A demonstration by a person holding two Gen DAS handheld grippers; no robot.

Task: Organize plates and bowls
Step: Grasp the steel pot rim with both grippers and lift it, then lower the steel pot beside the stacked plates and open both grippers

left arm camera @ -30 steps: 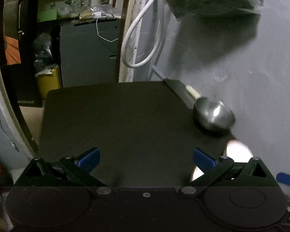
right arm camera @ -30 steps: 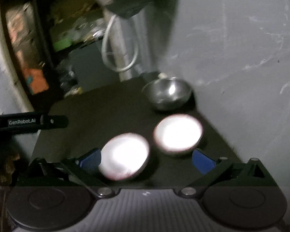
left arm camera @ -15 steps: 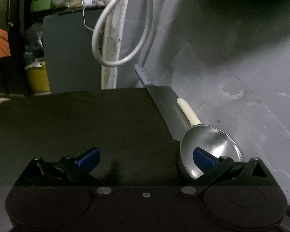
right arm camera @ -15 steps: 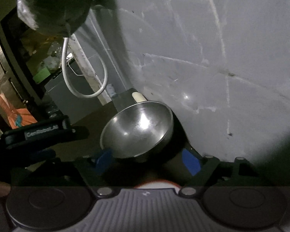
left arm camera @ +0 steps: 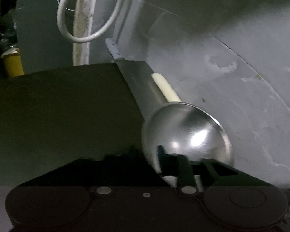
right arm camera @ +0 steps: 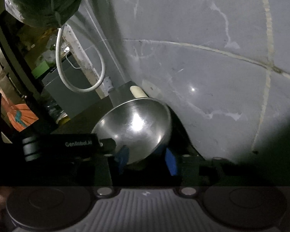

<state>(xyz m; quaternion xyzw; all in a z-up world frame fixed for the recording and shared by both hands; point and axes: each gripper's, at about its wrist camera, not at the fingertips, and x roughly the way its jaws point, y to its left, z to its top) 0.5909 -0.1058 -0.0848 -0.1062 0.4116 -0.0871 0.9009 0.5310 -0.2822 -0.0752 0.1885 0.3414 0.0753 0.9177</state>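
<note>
- The right gripper (right arm camera: 146, 159) is nearest in its own view, its two blue pads (right arm camera: 171, 161) drawn in to a narrow gap. Its jaws have just been closing, and the near rim of the steel bowl (right arm camera: 137, 124) sits between them; whether the pads actually press on the metal I cannot tell.
- The left gripper (left arm camera: 183, 166) reaches in from the left in the right wrist view, a dark bar with pale lettering ending at the bowl's left edge. In its own view its jaws have just been closing too and now stand narrow, dark fingers (left arm camera: 183, 172) against the bowl's near side with the rim apparently between them. The blur and the dark hide whether they grip it.
- The bowl stands tilted at the right edge of the black table (left arm camera: 58, 106), close to the grey wall (left arm camera: 241, 77), its hollow catching bright glints.
- Just behind the bowl, a cream handle (left arm camera: 165, 88) lies along a grey metal strip (left arm camera: 139, 81) between table and wall.
- Further back a white cable (left arm camera: 81, 36) hangs in a loop beside a pale post (left arm camera: 83, 19).
- A yellow container (left arm camera: 11, 65) stands past the table's far left corner.
</note>
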